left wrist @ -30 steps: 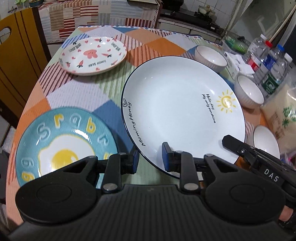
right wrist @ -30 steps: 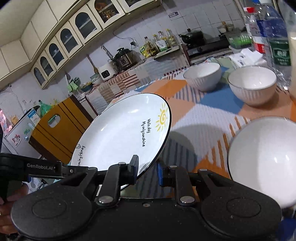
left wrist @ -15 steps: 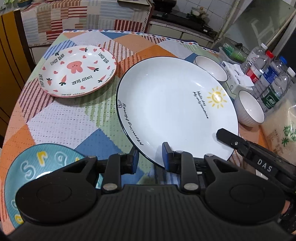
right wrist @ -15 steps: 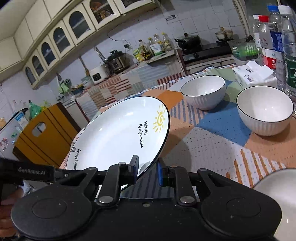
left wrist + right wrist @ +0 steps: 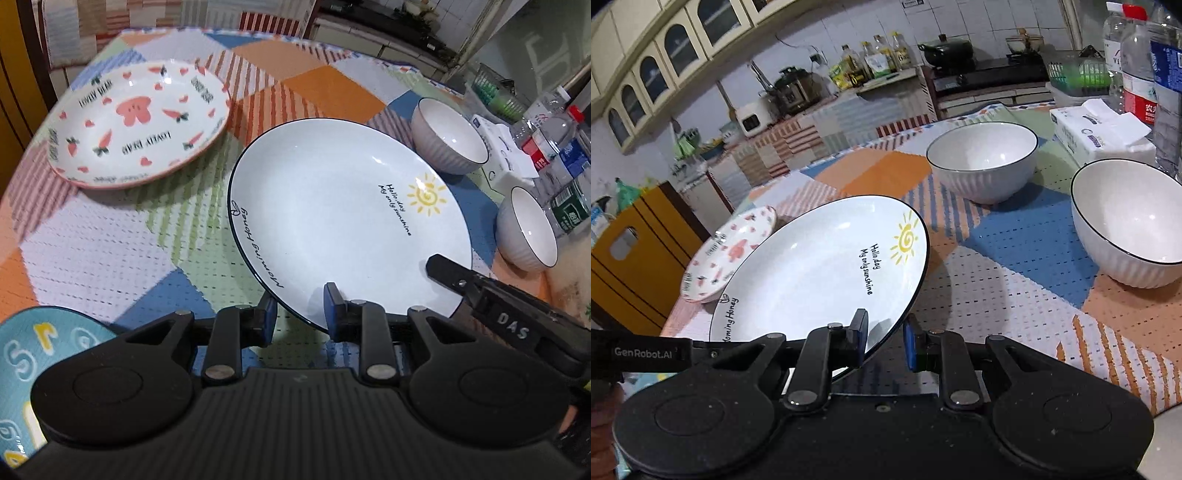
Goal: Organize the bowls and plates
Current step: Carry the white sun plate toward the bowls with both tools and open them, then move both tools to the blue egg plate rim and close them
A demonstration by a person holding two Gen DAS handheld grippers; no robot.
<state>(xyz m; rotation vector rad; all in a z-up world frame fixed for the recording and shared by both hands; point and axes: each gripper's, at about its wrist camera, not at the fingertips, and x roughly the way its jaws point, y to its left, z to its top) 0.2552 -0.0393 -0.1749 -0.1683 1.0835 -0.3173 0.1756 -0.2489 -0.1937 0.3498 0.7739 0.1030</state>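
A large white plate with a sun drawing (image 5: 332,221) (image 5: 820,273) is held tilted above the table. My left gripper (image 5: 299,317) is shut on its near rim. My right gripper (image 5: 884,338) is shut on its right rim and also shows in the left wrist view (image 5: 480,299). A pink carrot-pattern plate (image 5: 136,122) (image 5: 727,254) lies on the table beyond and to the left. A blue egg plate (image 5: 44,354) lies at the near left. Two white ribbed bowls (image 5: 448,138) (image 5: 528,232) stand on the right; they also show in the right wrist view (image 5: 984,162) (image 5: 1130,225).
A patchwork cloth (image 5: 110,251) covers the table. A tissue pack (image 5: 506,155) and several water bottles (image 5: 557,147) stand at the right edge. A wooden chair (image 5: 631,251) stands left of the table. A third white bowl's rim (image 5: 1167,446) shows at the near right.
Both grippers have carried the sun plate away from the blue egg plate toward the pink carrot plate, which now looks closer. The third bowl has slid almost out of the right wrist view.
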